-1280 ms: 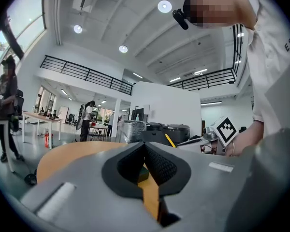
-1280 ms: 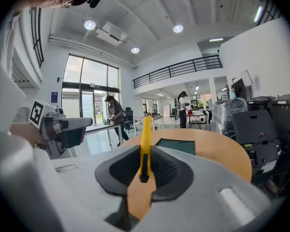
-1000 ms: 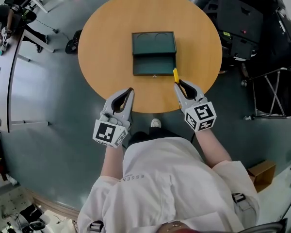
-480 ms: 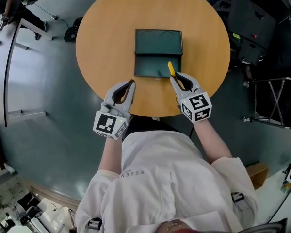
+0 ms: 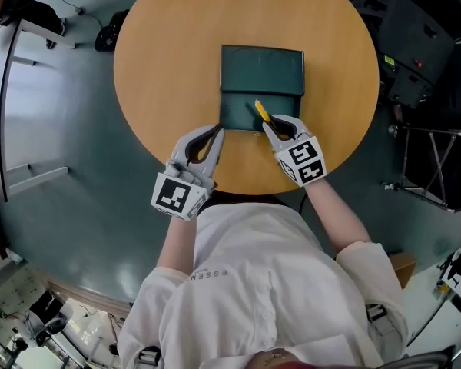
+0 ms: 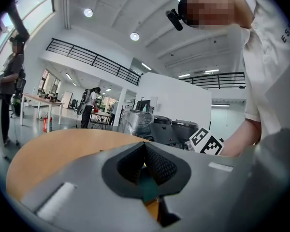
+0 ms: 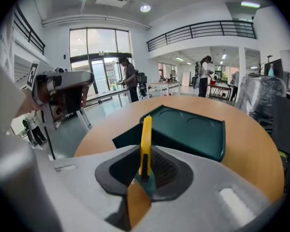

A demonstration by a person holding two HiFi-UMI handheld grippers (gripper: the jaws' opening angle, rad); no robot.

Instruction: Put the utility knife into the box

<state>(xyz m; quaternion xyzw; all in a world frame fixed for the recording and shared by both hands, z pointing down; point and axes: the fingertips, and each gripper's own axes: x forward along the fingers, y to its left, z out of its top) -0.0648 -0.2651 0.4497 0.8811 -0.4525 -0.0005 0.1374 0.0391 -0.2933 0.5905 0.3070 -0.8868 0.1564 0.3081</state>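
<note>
A dark green box lies open in the middle of the round wooden table, its lid folded back on the far side. My right gripper is shut on a yellow utility knife, whose free end points out over the box's near tray. In the right gripper view the knife stands upright between the jaws, with the box just beyond. My left gripper is shut and empty, hovering at the box's near left corner. In the left gripper view its jaws meet with nothing between them.
The table's near edge runs just under both grippers, with grey floor beyond. Black equipment and a folding stand stand to the right of the table. White desks and people are at the far left.
My right gripper carried the knife up and left, from the box's near right corner to over its near tray. The left gripper came closer to the box's near left corner.
</note>
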